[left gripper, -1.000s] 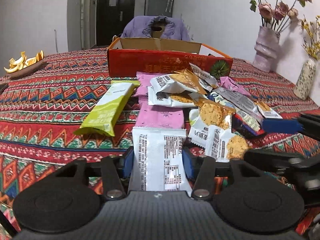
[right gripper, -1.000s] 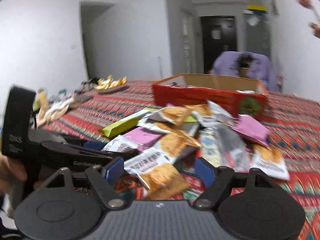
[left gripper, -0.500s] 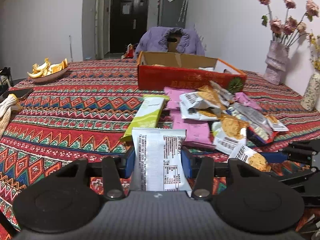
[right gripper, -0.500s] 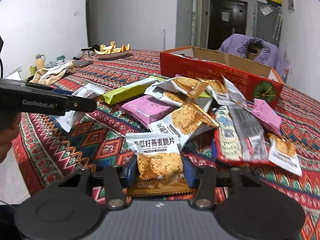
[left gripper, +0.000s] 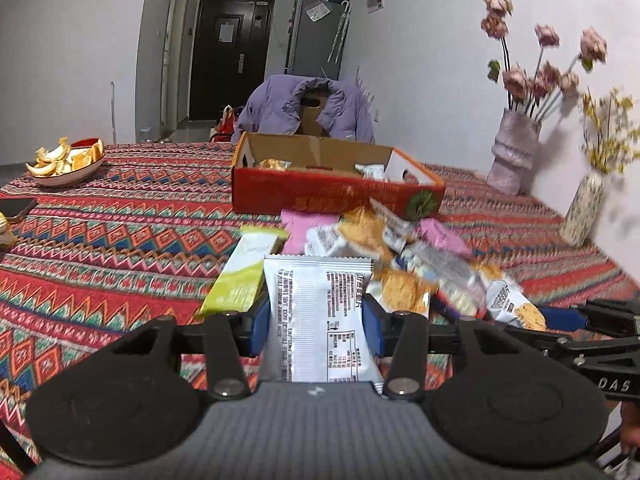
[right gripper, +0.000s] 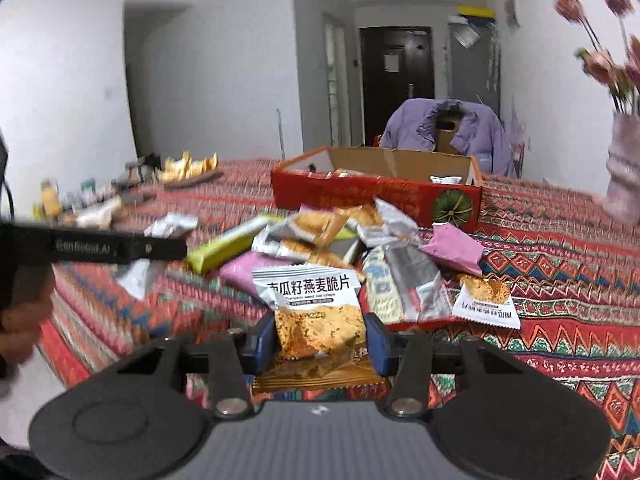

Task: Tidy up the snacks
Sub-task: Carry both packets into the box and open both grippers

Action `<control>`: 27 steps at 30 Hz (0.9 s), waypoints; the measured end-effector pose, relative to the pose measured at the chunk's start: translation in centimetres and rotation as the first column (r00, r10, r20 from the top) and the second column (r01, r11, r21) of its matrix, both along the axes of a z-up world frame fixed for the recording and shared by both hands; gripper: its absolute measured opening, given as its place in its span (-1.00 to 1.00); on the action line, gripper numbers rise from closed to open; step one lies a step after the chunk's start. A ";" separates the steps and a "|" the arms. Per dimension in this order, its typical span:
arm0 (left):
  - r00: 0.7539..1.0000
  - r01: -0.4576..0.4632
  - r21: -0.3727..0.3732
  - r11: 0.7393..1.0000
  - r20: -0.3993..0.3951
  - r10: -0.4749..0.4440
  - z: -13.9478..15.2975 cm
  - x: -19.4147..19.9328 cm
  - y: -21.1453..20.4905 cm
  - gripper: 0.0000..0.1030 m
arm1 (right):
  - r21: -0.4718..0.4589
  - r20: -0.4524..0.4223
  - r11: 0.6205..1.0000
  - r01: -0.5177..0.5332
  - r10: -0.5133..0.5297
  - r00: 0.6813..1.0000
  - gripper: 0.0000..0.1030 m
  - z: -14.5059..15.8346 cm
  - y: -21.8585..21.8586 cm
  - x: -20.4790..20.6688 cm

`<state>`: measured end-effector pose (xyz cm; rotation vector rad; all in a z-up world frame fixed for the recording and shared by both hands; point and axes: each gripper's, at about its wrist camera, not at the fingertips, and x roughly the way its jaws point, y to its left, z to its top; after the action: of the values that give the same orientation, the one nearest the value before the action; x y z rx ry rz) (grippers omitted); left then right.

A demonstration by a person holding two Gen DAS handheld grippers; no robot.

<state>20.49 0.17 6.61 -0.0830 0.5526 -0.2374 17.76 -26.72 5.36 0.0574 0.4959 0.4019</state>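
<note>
Nearest in the left wrist view, the left gripper (left gripper: 316, 320) is clamped on a white packet (left gripper: 318, 316), back side up with its small print showing, the packet's long axis running straight forward along the fingers. In the right wrist view the right gripper (right gripper: 320, 340) has just closed its jaws and now pinches an oat crisp packet (right gripper: 310, 312) by its lower half, with a gold wrapper (right gripper: 316, 372) caught under it; this packet too stands lengthwise with the fingers. Just past both loads lies the pile of loose snacks (right gripper: 352, 248) on the patterned tablecloth (left gripper: 112, 232), a green bar (left gripper: 246, 272) at its left edge and pink packets among the crisps. Behind the pile sits the red box (left gripper: 336, 196), open at the top, with a few packets already inside. Its long side runs across both views, and it lies dead ahead of each gripper. Neither hand looks clearly closer to it, so I judge both can carry forward over the pile and drop their packets in. A vase of flowers (left gripper: 514, 156) stands well off to the right of the box
</note>
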 end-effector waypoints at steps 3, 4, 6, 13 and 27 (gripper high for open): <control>1.000 0.012 -0.051 0.999 0.005 -0.012 2.1 2.2 0.5 -0.08 | 0.035 0.025 0.999 0.009 -0.010 1.000 -0.12 2.3 -1.2 1.7; 1.000 0.025 -0.063 0.998 0.006 -0.025 3.1 3.3 0.6 -0.08 | 0.035 0.036 0.999 0.012 -0.014 0.999 -0.11 3.2 -1.5 2.4; 0.999 0.035 -0.079 0.996 0.012 -0.034 5.2 6.0 1.0 -0.08 | 0.044 0.053 0.999 0.015 -0.018 0.998 -0.12 5.2 -2.3 4.5; 0.999 0.033 -0.076 0.997 0.006 -0.033 10.9 18.2 0.9 -0.08 | 0.150 0.020 0.989 0.002 -0.005 1.000 -0.12 12.0 -5.8 16.6; 0.974 -0.025 0.035 0.999 -0.223 0.032 4.6 43.4 -5.0 -0.06 | 0.099 -0.317 0.984 0.151 -0.113 0.942 -0.11 6.5 -2.7 46.2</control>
<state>63.87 -4.79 11.18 -0.0876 0.7787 -0.1921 63.99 -29.40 11.83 0.2750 0.7736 0.2914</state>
